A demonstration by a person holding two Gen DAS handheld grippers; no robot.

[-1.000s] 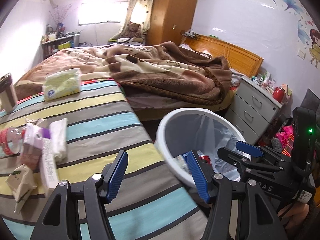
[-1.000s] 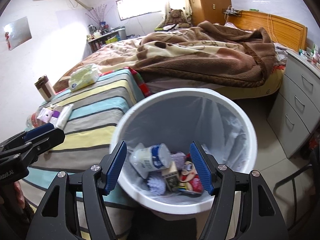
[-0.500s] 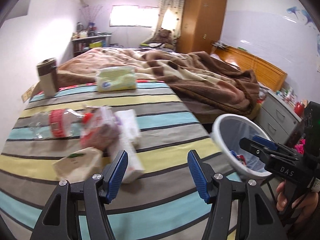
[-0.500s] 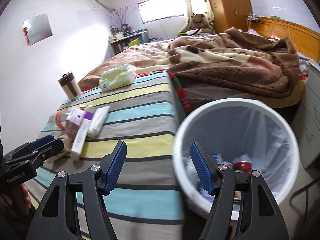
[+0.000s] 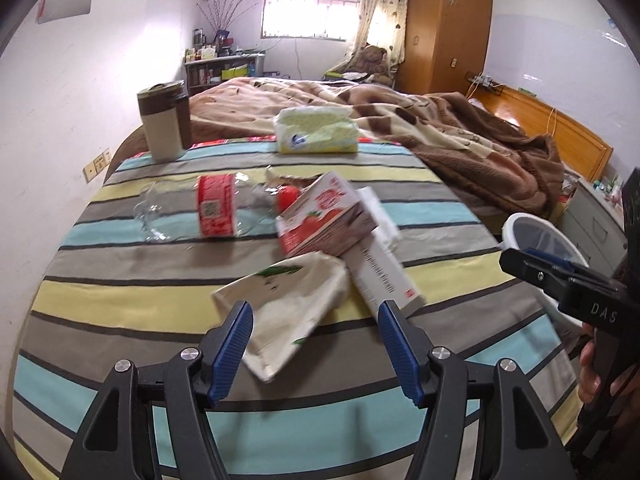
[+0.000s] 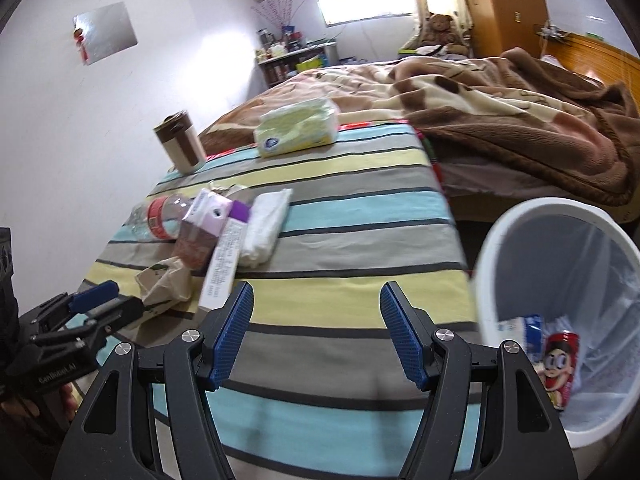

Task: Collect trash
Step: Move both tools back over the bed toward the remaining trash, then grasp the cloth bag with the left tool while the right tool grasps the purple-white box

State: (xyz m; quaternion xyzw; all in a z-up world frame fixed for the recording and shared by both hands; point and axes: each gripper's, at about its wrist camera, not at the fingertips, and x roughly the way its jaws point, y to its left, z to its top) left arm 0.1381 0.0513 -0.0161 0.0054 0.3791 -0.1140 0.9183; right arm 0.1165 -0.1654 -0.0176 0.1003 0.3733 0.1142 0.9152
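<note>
On bench left of white bin [image 6: 560, 264]: bottle [image 5: 200, 210], carton [image 5: 324, 216], paper bag [image 5: 288, 308] left. Bin holds some trash. Left hand-held gripper [image 5: 316, 344] opening, empty; right hand-held gripper [image 6: 316, 334] wide, empty.

Left view: looks forward and down over its gripper [image 5: 316, 344] at the striped table [image 5: 120, 300], close to the trash pile, window wall far behind.
Right view: looks forward and down over its gripper [image 6: 316, 332] at the same table [image 6: 352, 216], from further right, with the bin [image 6: 496, 240] near at the right edge.
Shared: table, pile, cup [image 5: 163, 120], tissue pack [image 5: 316, 130], bed [image 5: 460, 140], bin [image 5: 516, 220].
Cross view: each view shows the other gripper at its edge.
</note>
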